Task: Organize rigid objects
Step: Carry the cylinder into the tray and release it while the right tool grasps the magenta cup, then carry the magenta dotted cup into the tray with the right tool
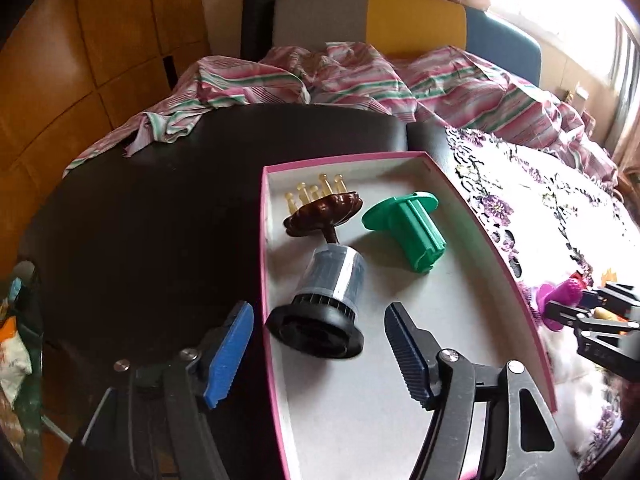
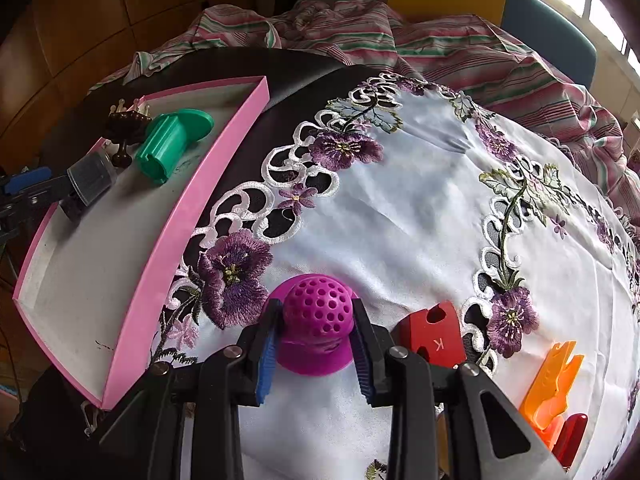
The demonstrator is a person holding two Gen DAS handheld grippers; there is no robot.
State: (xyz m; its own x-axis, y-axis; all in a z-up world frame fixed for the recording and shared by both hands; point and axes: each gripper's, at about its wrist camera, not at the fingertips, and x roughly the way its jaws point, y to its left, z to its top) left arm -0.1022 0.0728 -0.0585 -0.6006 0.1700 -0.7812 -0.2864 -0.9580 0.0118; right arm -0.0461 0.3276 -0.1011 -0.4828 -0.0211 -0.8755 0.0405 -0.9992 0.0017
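Right up front, the right gripper (image 2: 316, 344) has its jaws clamped on the flanks of the purple perforated dome (image 2: 316, 326), which sits on the embroidered cloth (image 2: 420, 200), dome end pointing away from the jaws. The pink tray (image 2: 192, 216) lies to the dome's left, so that's the carry direction, I'd say. Whether the dome is lifted yet is hard to tell. The left gripper (image 1: 320, 354) hangs over the tray's near end, jaws wide open, just short of the black filter (image 1: 324, 300); the green spool (image 1: 404, 228) lies beyond.

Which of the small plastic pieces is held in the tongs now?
The purple dotted dome, between the right tongs; the other pieces lie free.
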